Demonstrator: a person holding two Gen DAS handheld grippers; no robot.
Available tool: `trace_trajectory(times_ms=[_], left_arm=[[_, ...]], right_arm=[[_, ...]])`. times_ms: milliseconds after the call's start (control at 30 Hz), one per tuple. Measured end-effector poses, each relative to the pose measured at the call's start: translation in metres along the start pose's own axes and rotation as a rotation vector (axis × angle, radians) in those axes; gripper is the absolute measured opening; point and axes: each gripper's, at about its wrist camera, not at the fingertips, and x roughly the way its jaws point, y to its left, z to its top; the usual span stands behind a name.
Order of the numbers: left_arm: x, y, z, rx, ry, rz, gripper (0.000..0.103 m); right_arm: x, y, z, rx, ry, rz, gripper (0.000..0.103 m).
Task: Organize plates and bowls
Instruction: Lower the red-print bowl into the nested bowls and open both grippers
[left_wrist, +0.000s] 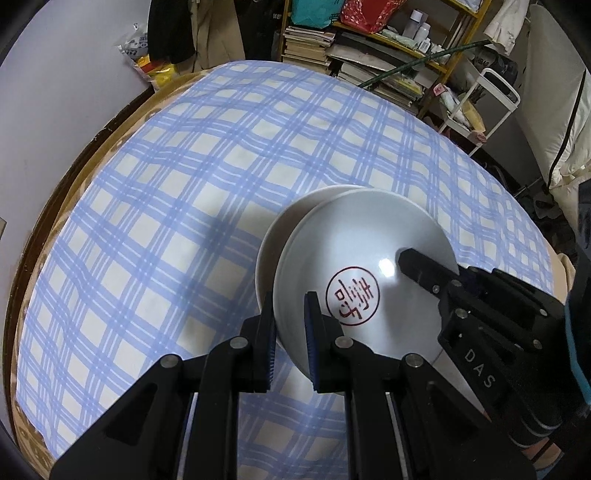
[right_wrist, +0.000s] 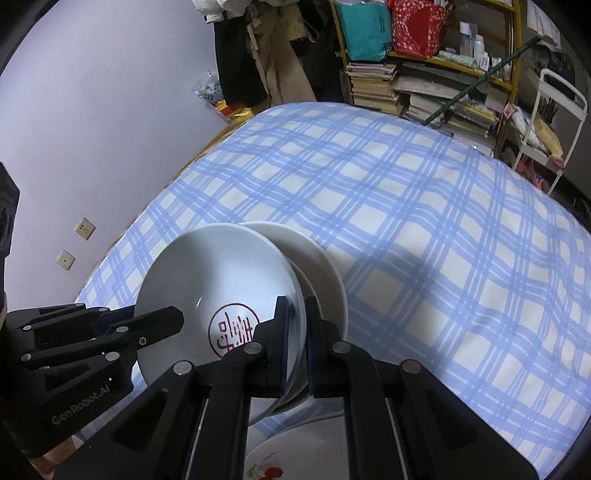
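Both of my claws grip a nested stack of white bowls above a blue-and-white checked tablecloth (left_wrist: 184, 184) spread over the counter. My left claw (left_wrist: 291, 325) is nearly closed, its pads clamped on the near-left rim of the upper bowl (left_wrist: 354, 243), which bears a red round stamp (left_wrist: 352, 297) on its inside. My right claw (right_wrist: 297, 332) is pinched tight on the opposite rim, where the upper bowl sits in the lower bowl (right_wrist: 325, 266); whether its pads catch one rim or both I cannot tell. The stack tilts and hangs over the near part of the counter. A plate with a red fruit print (right_wrist: 273, 458) lies under it at the near edge. Bookshelves (left_wrist: 369, 55) stand beyond the far edge.
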Motion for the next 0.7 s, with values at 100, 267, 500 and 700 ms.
trace_trajectory(times_ms=[100, 267, 500, 700], left_arm=[[0.002, 0.000, 0.000, 0.002, 0.003, 0.009, 0.013], [0.003, 0.000, 0.000, 0.008, -0.004, 0.023, 0.013], [0.001, 0.004, -0.002, -0.009, -0.021, 0.024, 0.013], [-0.006, 0.004, -0.002, -0.012, -0.042, 0.014, 0.014]], right_arm=[[-0.001, 0.003, 0.000, -0.021, -0.010, -0.023, 0.009], [0.000, 0.004, 0.000, -0.034, -0.018, -0.022, 0.010], [-0.002, 0.007, -0.001, -0.058, -0.032, -0.018, 0.013], [-0.012, 0.012, -0.001, -0.106, -0.082, -0.060, 0.019]])
